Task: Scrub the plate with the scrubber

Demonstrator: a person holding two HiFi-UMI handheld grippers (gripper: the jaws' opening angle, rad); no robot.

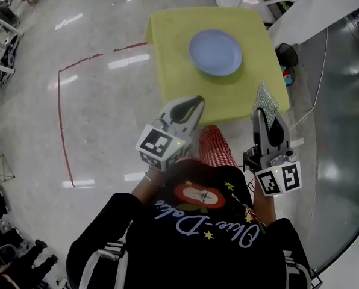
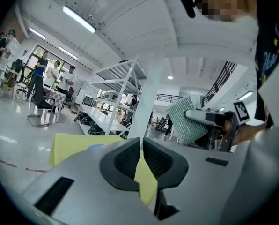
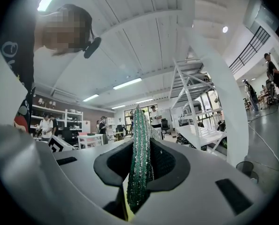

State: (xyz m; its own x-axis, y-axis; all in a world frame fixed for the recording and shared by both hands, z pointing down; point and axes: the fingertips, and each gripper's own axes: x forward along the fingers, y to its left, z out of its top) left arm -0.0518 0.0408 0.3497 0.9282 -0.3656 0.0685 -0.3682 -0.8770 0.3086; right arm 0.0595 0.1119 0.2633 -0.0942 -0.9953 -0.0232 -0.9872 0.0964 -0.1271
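Observation:
A pale blue plate (image 1: 215, 52) lies on a small table under a yellow cloth (image 1: 173, 71), ahead of both grippers. My right gripper (image 1: 268, 114) is shut on a green and silver scrubber (image 1: 265, 101), which stands on edge between the jaws (image 3: 140, 153). It hovers at the cloth's near right corner, short of the plate. My left gripper (image 1: 199, 103) is shut with nothing in it, over the cloth's near edge. In the left gripper view the scrubber (image 2: 186, 118) shows to the right and the yellow cloth (image 2: 78, 146) lies low ahead.
Red tape (image 1: 60, 101) marks a rectangle on the glossy floor left of the table. White frames and shelving (image 1: 312, 5) stand at the back right, with a cable (image 1: 318, 83) on the grey floor strip. People and desks stand far off (image 2: 46, 78).

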